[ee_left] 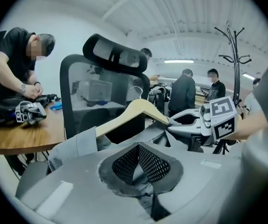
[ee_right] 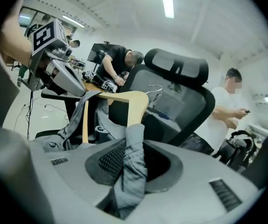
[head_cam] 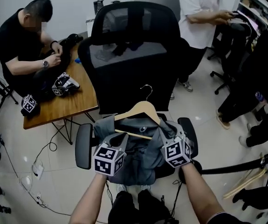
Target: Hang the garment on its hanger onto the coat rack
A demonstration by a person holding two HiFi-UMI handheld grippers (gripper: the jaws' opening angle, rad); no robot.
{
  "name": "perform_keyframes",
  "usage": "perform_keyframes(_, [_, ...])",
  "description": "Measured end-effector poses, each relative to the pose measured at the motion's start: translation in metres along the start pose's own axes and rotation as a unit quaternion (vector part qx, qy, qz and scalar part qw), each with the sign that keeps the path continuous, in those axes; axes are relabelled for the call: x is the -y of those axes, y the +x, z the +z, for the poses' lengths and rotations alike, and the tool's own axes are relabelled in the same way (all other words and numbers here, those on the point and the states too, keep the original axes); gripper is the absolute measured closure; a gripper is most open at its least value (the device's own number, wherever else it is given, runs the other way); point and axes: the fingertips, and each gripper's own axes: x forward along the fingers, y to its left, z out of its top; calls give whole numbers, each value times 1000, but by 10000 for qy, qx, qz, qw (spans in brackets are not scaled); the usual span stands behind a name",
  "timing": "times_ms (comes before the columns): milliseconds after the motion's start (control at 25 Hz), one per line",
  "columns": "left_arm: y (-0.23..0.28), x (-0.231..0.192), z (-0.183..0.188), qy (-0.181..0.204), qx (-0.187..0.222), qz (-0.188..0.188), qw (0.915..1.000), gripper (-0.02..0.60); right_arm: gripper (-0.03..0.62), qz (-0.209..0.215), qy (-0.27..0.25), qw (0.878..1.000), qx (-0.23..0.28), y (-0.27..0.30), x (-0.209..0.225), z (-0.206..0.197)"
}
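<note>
We judge the step in hand to be the carry. The garment [head_cam: 134, 160], a grey piece draped over a wooden hanger [head_cam: 140, 110], hangs between our two grippers above the seat of a black chair [head_cam: 134, 45], in front of its backrest. It is not yet on the coat rack [ee_left: 235, 45]. The rack shows only in the left gripper view, a dark pole with curved arms standing well apart from us, off to the right beyond the chair.

The next move, as we read it, calls for bringing the load round the chair to that rack. We would keep the hanger level so that the cloth does not slide off, and raise it until the metal hook [head_cam: 147, 90] can drop over one of the arms. The hook stands upright and free at the top of the hanger, which should help. Both grips are on cloth rather than on wood, so the hanger could tip or swing inside the garment.

The left gripper [head_cam: 119, 140] has the garment's left shoulder. Its fingers [ee_left: 124, 163] stand nearly together, pinched on a thin fold of grey cloth at their base. The right gripper [head_cam: 164, 135] has the right shoulder, just beside the hanger's end. Its fingers [ee_right: 109, 160] stand partly apart and press on a thick bunched roll of the same cloth that runs up between them.

A person sits at the wooden bench [head_cam: 73, 99] behind the chair, clear of us.
</note>
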Motion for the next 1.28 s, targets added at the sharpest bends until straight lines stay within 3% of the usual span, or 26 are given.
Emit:
perform_keyframes(320, [-47, 36, 73, 557, 667, -648, 9941, 579, 471, -1224, 287, 9916, 293, -91, 59, 63])
perform_keyframes(600, [-92, 86, 128, 1219, 1166, -1372, 9761, 578, 471, -2252, 624, 9708, 536, -197, 106, 110])
perform_keyframes(1000, [-145, 160, 196, 1872, 1744, -2220, 9409, 578, 471, -3184, 685, 9437, 581, -340, 132, 152])
perform_keyframes(1280, [-163, 240, 244, 2276, 2102, -2996, 9023, 578, 471, -3939, 886, 9135, 497, -453, 148, 147])
